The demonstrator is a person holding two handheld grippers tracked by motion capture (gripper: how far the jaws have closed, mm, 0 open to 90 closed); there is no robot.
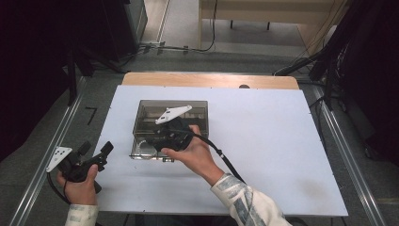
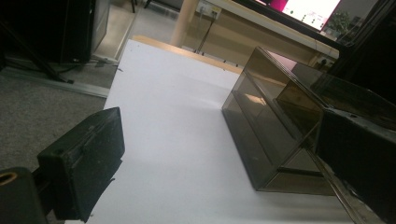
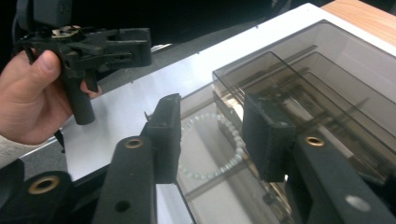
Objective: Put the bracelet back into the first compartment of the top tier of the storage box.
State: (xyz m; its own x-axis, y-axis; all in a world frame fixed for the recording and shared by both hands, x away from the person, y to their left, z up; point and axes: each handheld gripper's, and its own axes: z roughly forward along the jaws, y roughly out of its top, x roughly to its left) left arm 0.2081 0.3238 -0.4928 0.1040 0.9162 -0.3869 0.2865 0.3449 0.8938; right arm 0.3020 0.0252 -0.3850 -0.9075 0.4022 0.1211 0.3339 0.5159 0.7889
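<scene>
Between the right tongs' jaws: a ring of small pale beads, a bracelet [image 3: 212, 147], lies flat under the clear front part of a smoked plastic box [image 1: 170, 129].
Right tongs [image 1: 165, 140]: released, jaws spread apart with nothing between them, hovering over the near left corner of the box; a hand [image 1: 195, 153] grips the body and a white three-cornered plate sits on top.
Right tongs' jaws, close up: matte black blocks with a rough, pebbled face, fixed on black arms with brass-ringed holes.
Left tongs [image 1: 96, 157]: released, jaws wide apart and empty; held by the left hand [image 1: 80, 186] at the near left edge of the worktop, well apart from the box, which lies ahead and to their right.
Left tongs in the right gripper view [image 3: 116, 46]: black, angular, with a round post handle that the thumb presses.
Box material: translucent brown-grey plastic, rectangular, with straight walls and sharp edges; the back part is darker and shows inner dividers.
Box in the left gripper view [image 2: 275, 116]: a long, low side wall, glossy, standing on the sheet just beyond the right-hand jaw.
Bracelet look: round, whitish, evenly sized beads, partly hidden behind the jaws.
Worktop [image 1: 282, 141]: a smooth white sheet over a wooden board with a pale rounded far edge.
Sleeve [image 1: 244, 200]: pale patterned fabric on the right forearm.
</scene>
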